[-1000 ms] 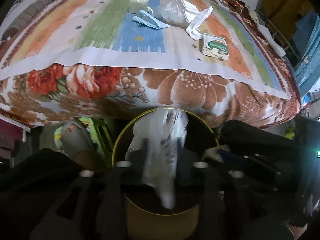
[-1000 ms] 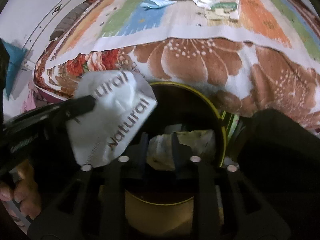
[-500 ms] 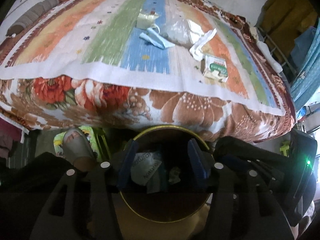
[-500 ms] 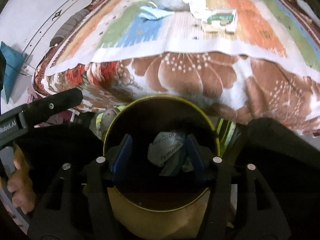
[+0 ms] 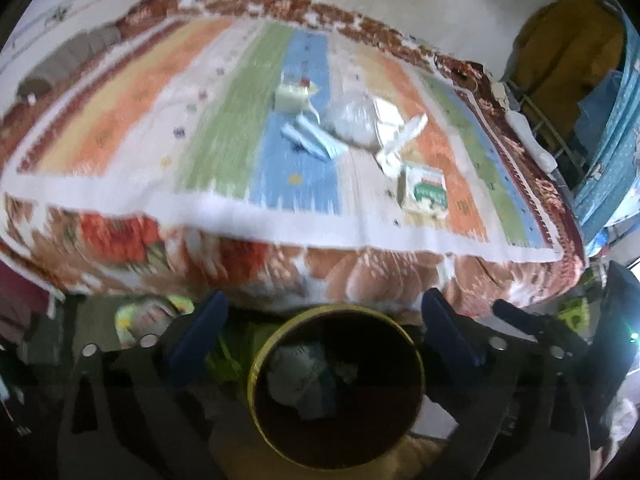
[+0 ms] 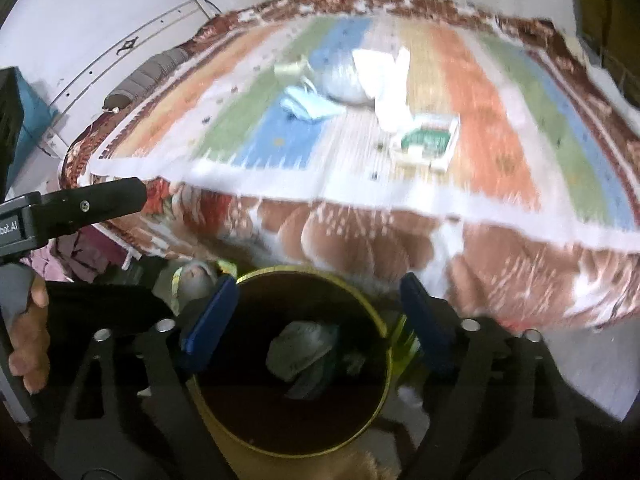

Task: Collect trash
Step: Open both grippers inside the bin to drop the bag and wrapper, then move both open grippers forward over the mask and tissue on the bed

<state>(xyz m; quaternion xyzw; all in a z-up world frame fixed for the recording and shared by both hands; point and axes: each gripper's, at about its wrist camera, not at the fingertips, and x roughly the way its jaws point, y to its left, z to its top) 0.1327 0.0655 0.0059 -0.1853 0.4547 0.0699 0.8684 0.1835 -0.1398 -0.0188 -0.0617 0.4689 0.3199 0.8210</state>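
A dark bin with a yellow rim (image 5: 256, 364) stands on the floor below the bed's edge, with crumpled white wrappers (image 5: 304, 376) lying inside. My left gripper (image 5: 324, 332) hangs above it, its jaws opening wide with nothing between the blue pads. My right gripper (image 6: 316, 322) is over the same bin (image 6: 384, 340), its jaws also opening and empty. On the bed lie a green-and-white carton (image 5: 426, 194), a clear plastic bag (image 5: 352, 124), a blue mask (image 5: 312, 140), a white wrapper (image 5: 400, 144) and a small cream packet (image 5: 292, 96).
A striped rug (image 5: 224, 132) covers a floral blanket (image 5: 360, 268) on the bed. A foot in a sandal (image 6: 196, 276) stands left of the bin. Yellow clothes (image 5: 568, 52) and blue cloth (image 5: 616, 140) hang at the right. A hand (image 6: 24, 344) shows at the left edge.
Both grippers let go of their crumpled wrappers, which now lie in the bin. Both jaws spread wide, and both grippers rose and tilted up, so more of the bed shows.
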